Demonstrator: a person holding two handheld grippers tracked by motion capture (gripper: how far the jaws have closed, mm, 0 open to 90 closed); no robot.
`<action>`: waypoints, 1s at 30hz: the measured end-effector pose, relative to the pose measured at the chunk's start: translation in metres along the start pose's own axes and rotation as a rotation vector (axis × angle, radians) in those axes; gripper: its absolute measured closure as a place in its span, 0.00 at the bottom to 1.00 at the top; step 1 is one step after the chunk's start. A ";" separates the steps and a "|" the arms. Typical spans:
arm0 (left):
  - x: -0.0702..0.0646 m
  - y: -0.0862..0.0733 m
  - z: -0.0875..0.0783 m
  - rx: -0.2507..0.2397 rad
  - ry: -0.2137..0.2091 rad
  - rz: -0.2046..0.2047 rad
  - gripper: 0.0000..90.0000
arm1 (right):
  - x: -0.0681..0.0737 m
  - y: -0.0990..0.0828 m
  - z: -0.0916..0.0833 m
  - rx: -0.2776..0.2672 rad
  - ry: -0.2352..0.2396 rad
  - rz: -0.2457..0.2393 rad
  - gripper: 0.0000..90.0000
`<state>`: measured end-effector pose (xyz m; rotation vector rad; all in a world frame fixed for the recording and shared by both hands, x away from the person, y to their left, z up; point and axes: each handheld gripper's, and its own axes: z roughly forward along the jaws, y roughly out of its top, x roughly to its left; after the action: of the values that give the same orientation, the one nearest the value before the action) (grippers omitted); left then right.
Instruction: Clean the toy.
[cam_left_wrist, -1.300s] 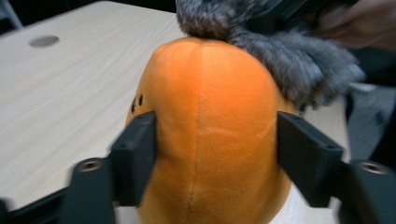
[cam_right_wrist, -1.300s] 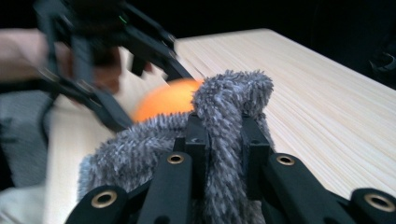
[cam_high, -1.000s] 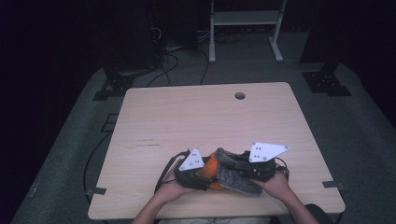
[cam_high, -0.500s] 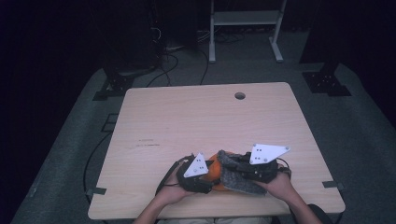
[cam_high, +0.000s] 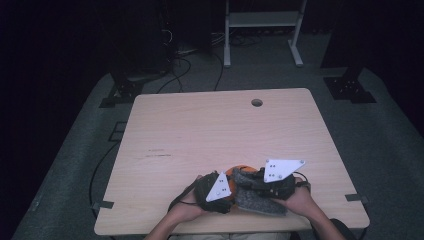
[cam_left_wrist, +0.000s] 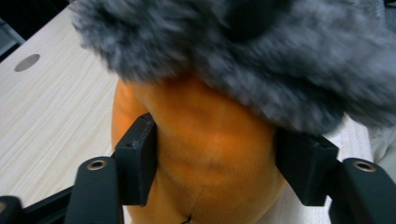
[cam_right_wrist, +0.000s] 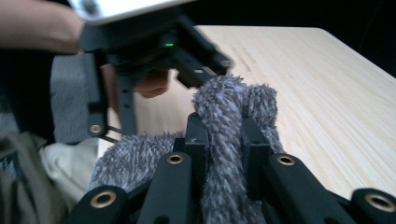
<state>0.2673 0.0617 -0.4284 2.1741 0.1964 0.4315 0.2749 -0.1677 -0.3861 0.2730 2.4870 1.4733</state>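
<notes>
An orange soft thing (cam_left_wrist: 210, 140) lies half under a grey fuzzy cover (cam_left_wrist: 243, 56) near the table's front edge. My left gripper (cam_left_wrist: 222, 161) has a black pad on each side of the orange thing and presses on it; its jaws have just been opening a little. My right gripper (cam_right_wrist: 222, 135) is shut on a fold of the grey fuzzy cover (cam_right_wrist: 233, 98). In the high view the left gripper (cam_high: 231, 184) and right gripper (cam_high: 252, 181) meet over the orange thing (cam_high: 241, 169) and the cover (cam_high: 257, 202). Both carry grey three-cornered plates.
The light wooden table (cam_high: 210, 130) has a round cable hole (cam_high: 257, 102) near its far edge. Behind it stand white shelf legs (cam_high: 262, 30), black stands and loose cables (cam_high: 185, 60) on the grey floor. The person's hands sit at the front edge.
The left gripper has shifted a little to the right and toward the front edge, closer to the right gripper. The right gripper and the grey cover have stayed put.
</notes>
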 end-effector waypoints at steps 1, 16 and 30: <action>0.002 0.000 -0.001 -0.006 -0.002 -0.003 0.42 | -0.004 -0.001 -0.003 -0.013 -0.016 0.030 0.85; 0.026 -0.010 -0.005 -0.073 -0.049 -0.193 0.43 | -0.037 -0.026 -0.019 -0.112 0.028 0.195 0.86; 0.032 -0.017 -0.011 -0.093 -0.053 -0.212 0.42 | -0.044 -0.035 -0.018 -0.117 0.006 0.244 0.85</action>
<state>0.2933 0.0897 -0.4282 2.0457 0.3658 0.2571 0.3102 -0.2110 -0.4036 0.5675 2.4293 1.7063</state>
